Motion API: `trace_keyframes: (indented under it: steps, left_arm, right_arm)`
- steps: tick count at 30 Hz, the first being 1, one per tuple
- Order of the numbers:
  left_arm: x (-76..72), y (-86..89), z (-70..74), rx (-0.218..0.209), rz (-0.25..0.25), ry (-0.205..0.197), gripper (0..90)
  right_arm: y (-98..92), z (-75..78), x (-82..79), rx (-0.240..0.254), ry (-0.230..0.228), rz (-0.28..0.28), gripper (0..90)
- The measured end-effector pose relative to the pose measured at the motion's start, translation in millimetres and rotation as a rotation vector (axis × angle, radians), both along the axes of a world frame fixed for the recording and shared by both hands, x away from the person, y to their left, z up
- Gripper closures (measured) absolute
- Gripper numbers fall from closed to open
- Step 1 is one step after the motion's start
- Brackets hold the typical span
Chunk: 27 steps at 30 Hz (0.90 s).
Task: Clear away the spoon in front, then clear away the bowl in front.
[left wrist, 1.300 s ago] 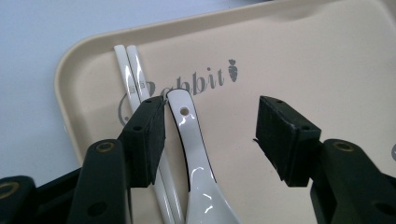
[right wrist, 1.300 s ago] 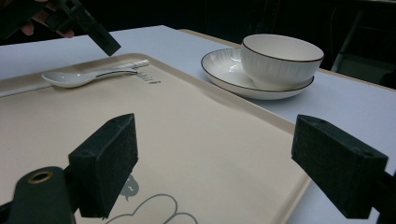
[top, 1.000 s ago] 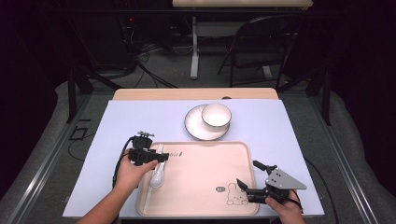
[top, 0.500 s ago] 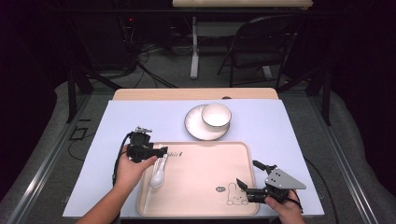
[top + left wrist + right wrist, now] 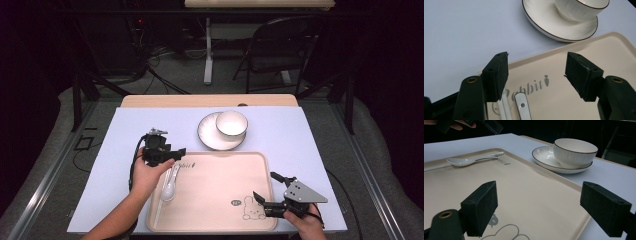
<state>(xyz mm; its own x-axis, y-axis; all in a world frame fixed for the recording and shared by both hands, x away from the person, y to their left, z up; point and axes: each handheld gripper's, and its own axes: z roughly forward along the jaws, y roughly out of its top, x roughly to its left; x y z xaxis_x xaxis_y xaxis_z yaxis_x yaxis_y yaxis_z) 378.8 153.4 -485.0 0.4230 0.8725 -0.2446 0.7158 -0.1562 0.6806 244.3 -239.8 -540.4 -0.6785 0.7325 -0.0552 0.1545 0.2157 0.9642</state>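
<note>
Table (image 5: 115,150) with tray (image 5: 215,200), saucer (image 5: 207,135)

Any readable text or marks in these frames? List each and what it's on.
"abbit", first letter hidden behind a jaw, with a small carrot sign: printed on the tray, left gripper view.
Round mark beside the rabbit drawing on the tray, high view: too small to read.

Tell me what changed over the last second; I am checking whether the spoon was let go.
The left gripper drew back from the spoon toward the tray's far left corner; its jaws stand open with nothing between them, and the spoon lies free on the tray. The right gripper, open at the tray's near right corner, kept still, as did the bowl on its plate.
</note>
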Motion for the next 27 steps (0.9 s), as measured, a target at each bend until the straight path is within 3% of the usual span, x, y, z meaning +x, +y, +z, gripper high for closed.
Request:
trace_keyframes:
  steps: [14, 27]
  left_arm:
    - [21.4, -18.6, 4.6, -0.044, 0.021, -0.001, 35.3]
    - [39.9, -47.2, 12.1, -0.058, 0.003, 0.009, 35.3]
  right_arm:
    - [0.0, -0.1, 0.0, 0.002, 0.003, -0.001, 14.1]
    - [-0.7, -0.1, -0.2, 0.001, 0.001, -0.001, 14.1]
